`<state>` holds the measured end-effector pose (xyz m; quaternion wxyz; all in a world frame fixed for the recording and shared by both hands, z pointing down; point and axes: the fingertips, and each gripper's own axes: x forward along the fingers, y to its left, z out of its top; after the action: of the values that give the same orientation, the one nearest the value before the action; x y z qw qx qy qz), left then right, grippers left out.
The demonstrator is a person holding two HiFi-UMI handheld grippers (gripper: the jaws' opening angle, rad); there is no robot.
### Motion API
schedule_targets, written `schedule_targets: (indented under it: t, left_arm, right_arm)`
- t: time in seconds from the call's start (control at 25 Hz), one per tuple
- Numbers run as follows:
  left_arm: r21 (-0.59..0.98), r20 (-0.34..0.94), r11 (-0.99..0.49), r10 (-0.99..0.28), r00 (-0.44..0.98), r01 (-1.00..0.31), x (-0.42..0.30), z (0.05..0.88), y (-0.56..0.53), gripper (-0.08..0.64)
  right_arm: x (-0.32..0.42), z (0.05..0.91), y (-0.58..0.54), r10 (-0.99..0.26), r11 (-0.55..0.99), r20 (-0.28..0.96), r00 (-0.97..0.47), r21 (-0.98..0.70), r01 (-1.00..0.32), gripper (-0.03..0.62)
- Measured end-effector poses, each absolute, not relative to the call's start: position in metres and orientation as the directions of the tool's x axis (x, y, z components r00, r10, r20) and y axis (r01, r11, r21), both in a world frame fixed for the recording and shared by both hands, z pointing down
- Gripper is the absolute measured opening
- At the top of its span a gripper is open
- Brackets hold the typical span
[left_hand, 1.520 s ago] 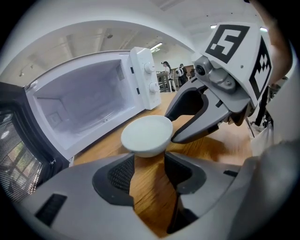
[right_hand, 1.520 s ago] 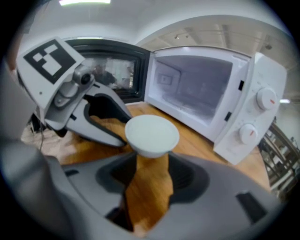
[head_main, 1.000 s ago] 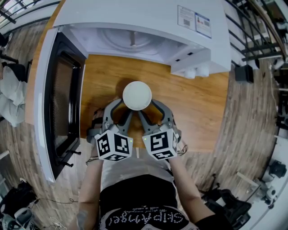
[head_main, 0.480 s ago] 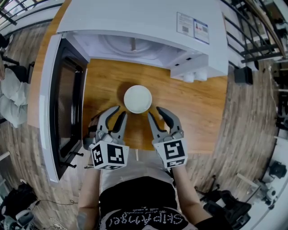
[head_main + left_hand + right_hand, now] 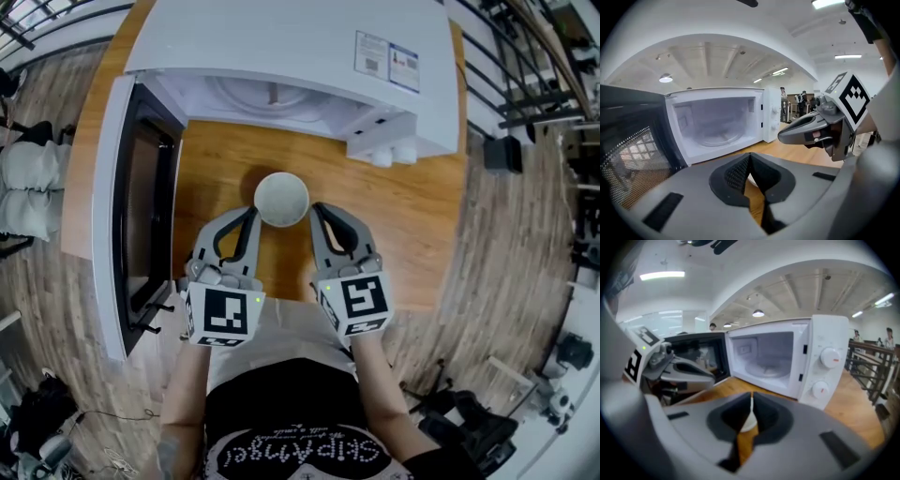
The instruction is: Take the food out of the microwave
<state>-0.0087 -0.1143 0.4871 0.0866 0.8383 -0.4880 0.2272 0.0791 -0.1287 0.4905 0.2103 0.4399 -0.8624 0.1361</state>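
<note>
Since a second earlier, both grippers had let go of the bowl (image 5: pixel 281 198) and their fingers had just been closing. They had been spread wide against its sides; half a second earlier they were drawn back from it and partly open. The bowl itself had stayed where it was, on the wooden bench (image 5: pixel 412 220) in front of the microwave (image 5: pixel 281 47), outside the cavity.

In the head view the left gripper (image 5: pixel 252 216) and the right gripper (image 5: pixel 318 209) sat side by side, their tips showing just beside the bowl's left and right edges. Whether they touched it could not be told. Each gripper's own view showed its fingers pressed together with nothing pinched. Only a thin sliver of the white bowl showed through the slit beyond them.

The microwave door (image 5: pixel 131 216) stood swung wide to the left, and the white cavity behind the bowl looked bare apart from its round turntable (image 5: pixel 764 367). Two knobs (image 5: pixel 828 357) sat on the panel at the right. The bowl's inside looked grey and speckled, but what lay in it could not be made out.
</note>
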Motion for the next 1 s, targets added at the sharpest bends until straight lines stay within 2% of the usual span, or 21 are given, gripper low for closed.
schedule_targets:
  t: [0.24, 0.6, 0.84, 1.0]
  left_arm:
    - [-0.046, 0.392, -0.452, -0.829, 0.400, -0.891, -0.012, 0.445, -0.126, 0.031]
    - [0.060, 0.247, -0.380, -0.891, 0.382, -0.923, -0.024, 0.371, -0.138, 0.031]
    - [0.041, 0.075, -0.396, -0.914, 0.398, -0.917, -0.034, 0.303, -0.135, 0.031]
    - [0.055, 0.019, -0.407, -0.912, 0.409, -0.912, -0.033, 0.273, -0.124, 0.031]
  right_arm:
    - [0.081, 0.453, -0.135, -0.716, 0.575, 0.452, -0.532, -0.050, -0.817, 0.034]
    - [0.097, 0.371, -0.151, -0.784, 0.546, 0.330, -0.526, -0.036, -0.837, 0.034]
    - [0.120, 0.311, -0.142, -0.831, 0.513, 0.249, -0.498, -0.005, -0.858, 0.034]
    - [0.138, 0.288, -0.132, -0.853, 0.480, 0.232, -0.467, -0.002, -0.877, 0.034]
